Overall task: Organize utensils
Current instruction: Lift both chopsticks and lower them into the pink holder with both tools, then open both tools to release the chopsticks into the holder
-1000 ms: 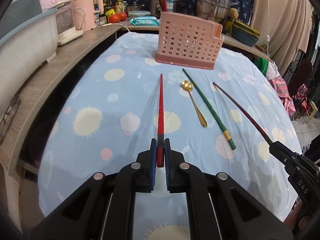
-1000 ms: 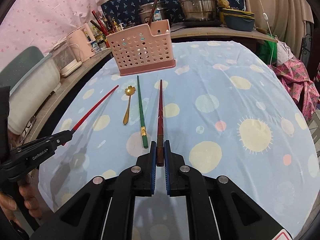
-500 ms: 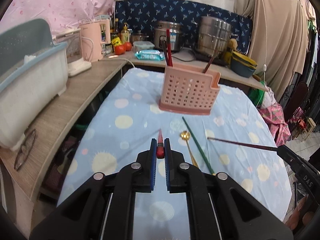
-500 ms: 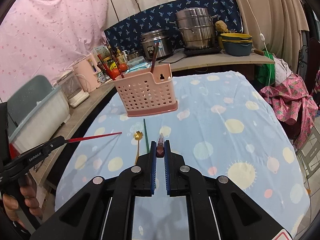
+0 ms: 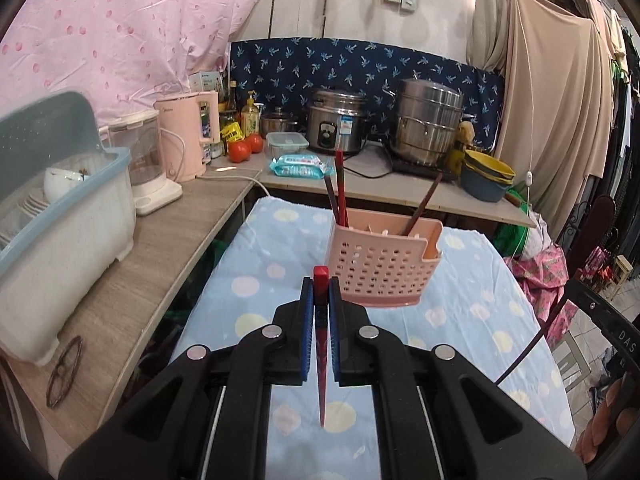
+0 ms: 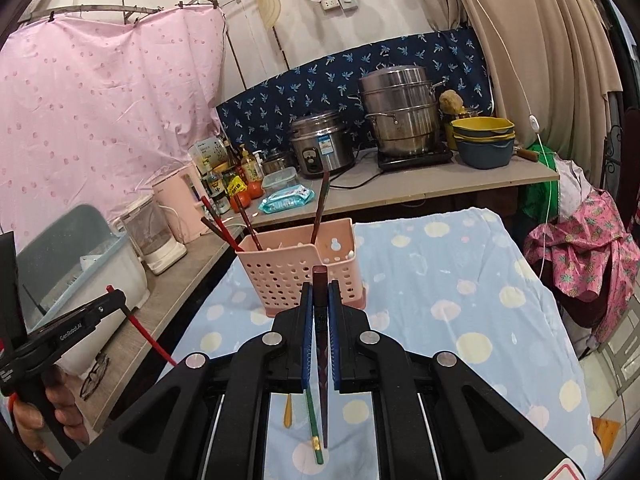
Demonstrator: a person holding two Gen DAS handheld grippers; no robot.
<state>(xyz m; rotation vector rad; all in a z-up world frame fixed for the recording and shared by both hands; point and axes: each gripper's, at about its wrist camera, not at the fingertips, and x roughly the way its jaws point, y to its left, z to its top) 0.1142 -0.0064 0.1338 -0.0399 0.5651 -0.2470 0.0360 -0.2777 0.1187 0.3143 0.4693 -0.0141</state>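
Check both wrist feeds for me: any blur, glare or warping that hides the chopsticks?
Left wrist view: sharp, evenly lit; the red chopstick in the left claw is crisp, and fisheye bends the grey wooden counter. Right wrist view: also sharp, no glare; the dark brown chopstick reads clearly, corners vignetted black.

Home kitchen: counter with rice cooker (image 5: 336, 126), stacked steel steamer pot (image 5: 428, 128), pink kettle (image 5: 188, 136), dish rack (image 5: 60, 216), tomatoes (image 5: 245, 149).
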